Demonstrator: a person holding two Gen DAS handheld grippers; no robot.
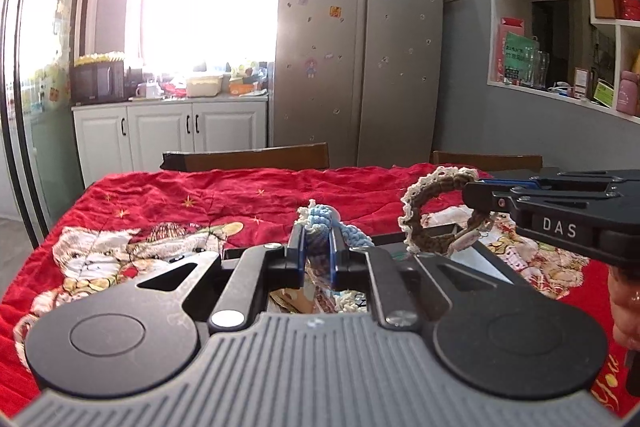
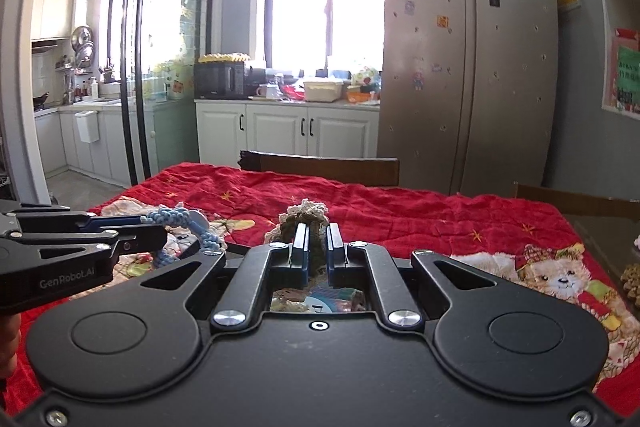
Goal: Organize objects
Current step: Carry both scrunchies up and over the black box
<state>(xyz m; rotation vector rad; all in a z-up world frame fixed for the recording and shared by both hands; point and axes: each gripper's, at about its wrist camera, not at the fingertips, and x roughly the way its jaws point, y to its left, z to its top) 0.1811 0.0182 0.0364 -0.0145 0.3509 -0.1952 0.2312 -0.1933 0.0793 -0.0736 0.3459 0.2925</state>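
Note:
My left gripper [image 1: 318, 239] is shut on a blue and white crocheted scrunchie [image 1: 316, 217], held above the red tablecloth. It also shows in the right wrist view [image 2: 188, 225], pinched by the left gripper [image 2: 154, 227] at the left. My right gripper [image 2: 318, 237] is shut on a brown crocheted scrunchie with cream lace edging [image 2: 306, 213]. In the left wrist view that brown scrunchie [image 1: 432, 215] hangs as a ring from the right gripper [image 1: 472, 193] at the right. A dark box [image 1: 486, 263] sits below both grippers; its contents are mostly hidden.
The table carries a red cloth with bear prints [image 1: 192, 203]. Two wooden chair backs [image 1: 248, 157] stand at the far edge. A silver fridge [image 1: 360, 47] and white cabinets [image 1: 172, 131] stand behind. A knitted item [image 2: 632, 277] lies at the right table edge.

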